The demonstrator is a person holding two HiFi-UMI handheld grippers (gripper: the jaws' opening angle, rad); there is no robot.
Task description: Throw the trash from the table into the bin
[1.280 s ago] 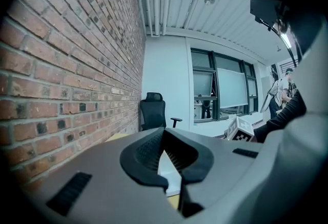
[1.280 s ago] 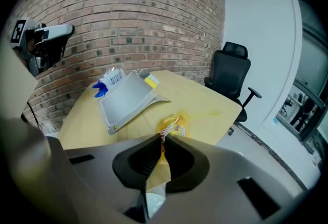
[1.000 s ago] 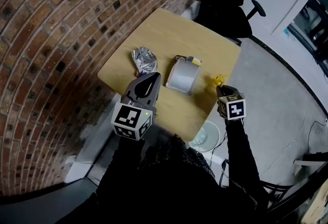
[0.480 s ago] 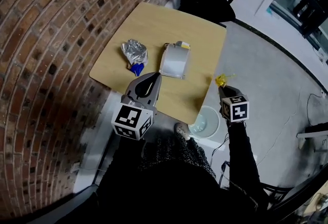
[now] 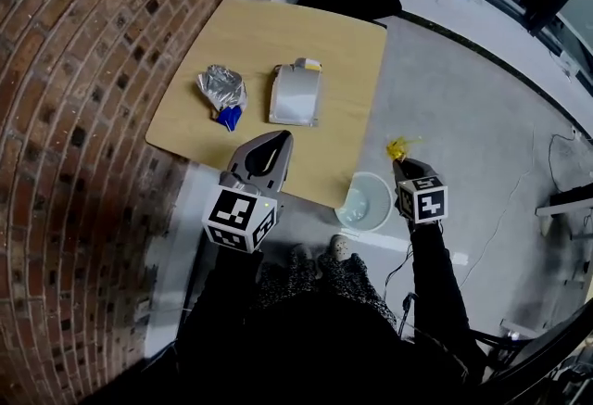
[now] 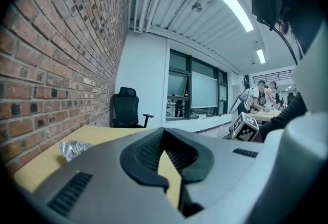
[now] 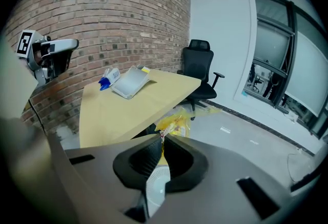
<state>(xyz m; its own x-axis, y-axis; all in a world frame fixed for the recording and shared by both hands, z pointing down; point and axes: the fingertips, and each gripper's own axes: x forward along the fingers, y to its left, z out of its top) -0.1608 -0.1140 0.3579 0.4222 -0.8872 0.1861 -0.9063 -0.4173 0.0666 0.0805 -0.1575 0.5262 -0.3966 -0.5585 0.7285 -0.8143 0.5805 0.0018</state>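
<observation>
Yellow crinkled wrapper (image 5: 398,148) is pinched in the tips of the right gripper (image 7: 160,138), jaws pressed together on the film, and it sits out past the table's (image 5: 278,32) edge, above the floor. The bin (image 5: 363,206) — a pale round tub on the floor by the table's near corner — lies at about seven o'clock from the wrapper in the head view, close but not beneath it. In the right gripper view its rim shows through the gap below the pads. The drop, I judge, needs a short carry toward seven o'clock first. The left gripper (image 5: 274,142), jaws closed on nothing, hovers over the table's near edge, farther from the bin. A foil wad (image 5: 220,84) lies at its eleven o'clock and a silver pouch (image 5: 296,95) at twelve — both on the table.
</observation>
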